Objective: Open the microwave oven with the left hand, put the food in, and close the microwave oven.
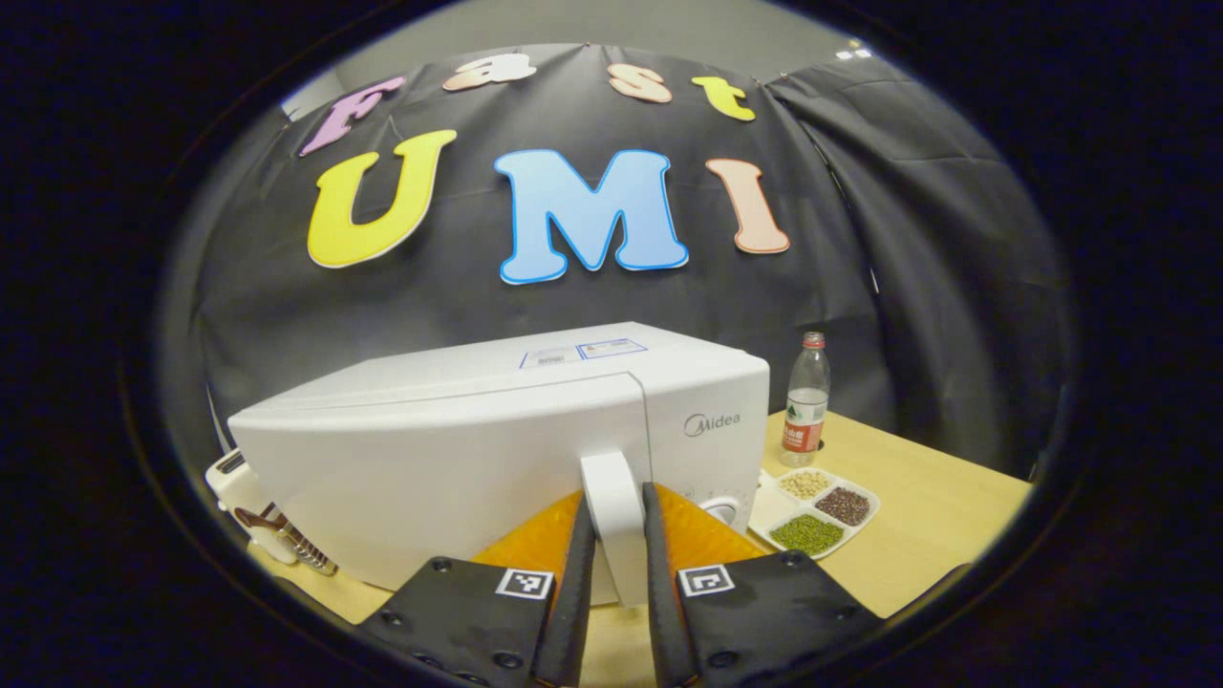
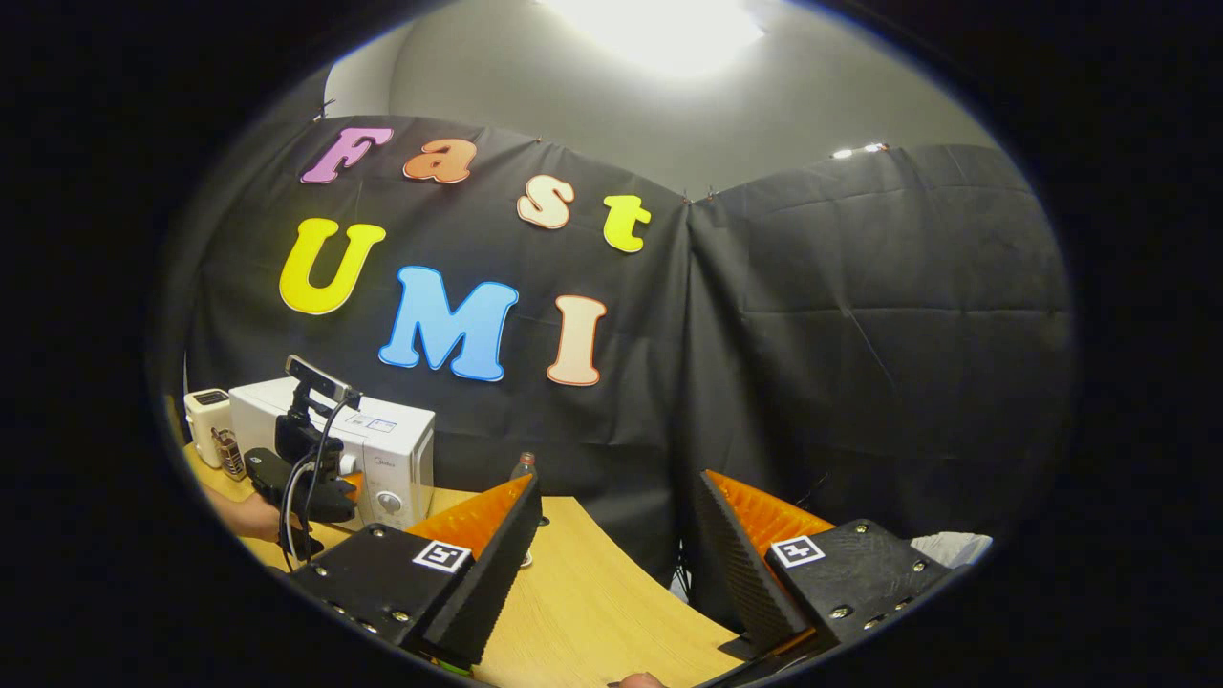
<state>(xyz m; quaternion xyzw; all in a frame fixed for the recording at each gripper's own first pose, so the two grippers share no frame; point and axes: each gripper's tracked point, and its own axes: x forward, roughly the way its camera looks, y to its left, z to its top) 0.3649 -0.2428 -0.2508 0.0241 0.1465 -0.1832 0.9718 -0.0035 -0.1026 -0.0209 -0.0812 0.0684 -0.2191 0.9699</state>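
Microwave oven (image 1: pixel 459 449) on wooden surface (image 1: pixel 936 497), door handle (image 1: pixel 611 511) pinched between left gripper (image 1: pixel 616 545) jaws. Bottle (image 1: pixel 805 401) and divided food tray (image 1: pixel 817 511) just right of it. Right gripper (image 2: pixel 616 545) jaws spread wide, gripping nothing.

My left tongs (image 1: pixel 616 573) squeeze the handle (image 1: pixel 611 506) of the microwave oven (image 1: pixel 497 430), and it looks like smooth, shiny white plastic. The oven's box is smooth and white too, with a paper sticker (image 1: pixel 583 352) on top. The counter (image 1: pixel 936 497) looks like light wood, smooth and not shiny. The bottle (image 1: pixel 805 401) is clear plastic with a paper-like label. The food tray (image 1: pixel 812 506) looks like smooth white plastic. The wall (image 2: pixel 860 315) is dull black cloth with wrinkles. My right tongs (image 2: pixel 611 545) have bumpy, ridged insides.
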